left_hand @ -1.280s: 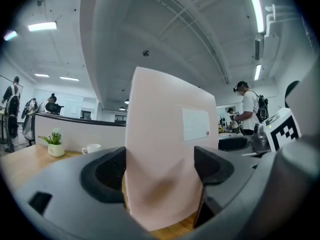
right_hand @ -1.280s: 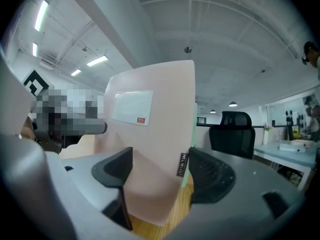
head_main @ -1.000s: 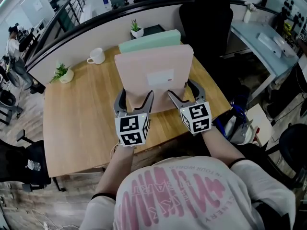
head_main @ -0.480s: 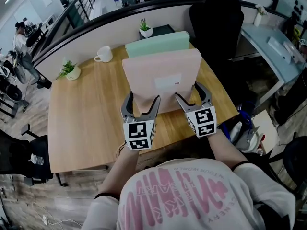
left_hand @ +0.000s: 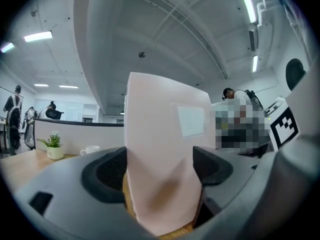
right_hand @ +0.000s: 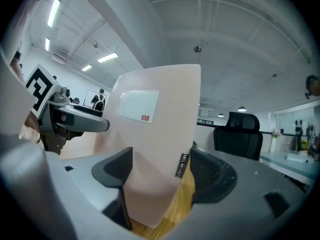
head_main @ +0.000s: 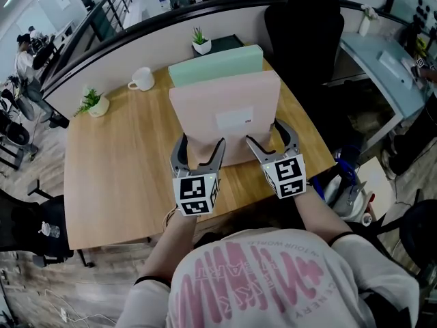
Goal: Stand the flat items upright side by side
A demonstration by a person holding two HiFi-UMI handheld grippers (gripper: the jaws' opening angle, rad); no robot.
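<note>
Up close, the left gripper (head_main: 201, 142) had its jaws closed on the lower left corner of the pink pad (head_main: 225, 108), the soft cover creasing between them. The right gripper (head_main: 265, 132) likewise clamped the lower right corner, beside a small side tag (right_hand: 183, 165). The pink pad stood upright on its bottom edge on the wooden table (head_main: 116, 176), its white label (head_main: 232, 119) facing the person. Just behind it a mint-green pad (head_main: 215, 65) stood upright too, its top showing above. Farther left sat a white mug (head_main: 140, 79) and a potted plant (head_main: 93, 103). A black office chair (head_main: 304, 26) stood beyond the table.
</note>
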